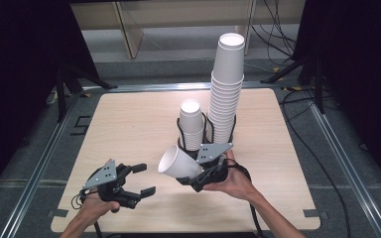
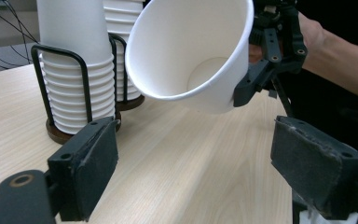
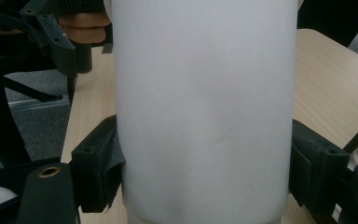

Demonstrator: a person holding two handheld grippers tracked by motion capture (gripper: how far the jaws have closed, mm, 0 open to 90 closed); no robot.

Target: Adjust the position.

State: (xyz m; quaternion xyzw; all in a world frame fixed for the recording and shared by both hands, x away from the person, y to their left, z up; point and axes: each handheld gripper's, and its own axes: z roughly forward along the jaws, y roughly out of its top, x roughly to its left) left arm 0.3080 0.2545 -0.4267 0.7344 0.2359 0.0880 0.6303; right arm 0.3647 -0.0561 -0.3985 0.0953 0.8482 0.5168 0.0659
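Two hand-held grippers over the pale wooden worktop [image 1: 129,124]. Right hand-held gripper [image 1: 198,173] clamped on the base of a single white paper cup [image 1: 178,162], tipped sideways, mouth toward the left hand-held gripper [image 1: 141,179], held just in front of the black wire cup rack [image 1: 181,134]. The rack carries two white cup stacks [image 1: 225,94], one short, one tall. Left hand-held gripper's jaws stand apart, nothing between them, near the rack's front left.
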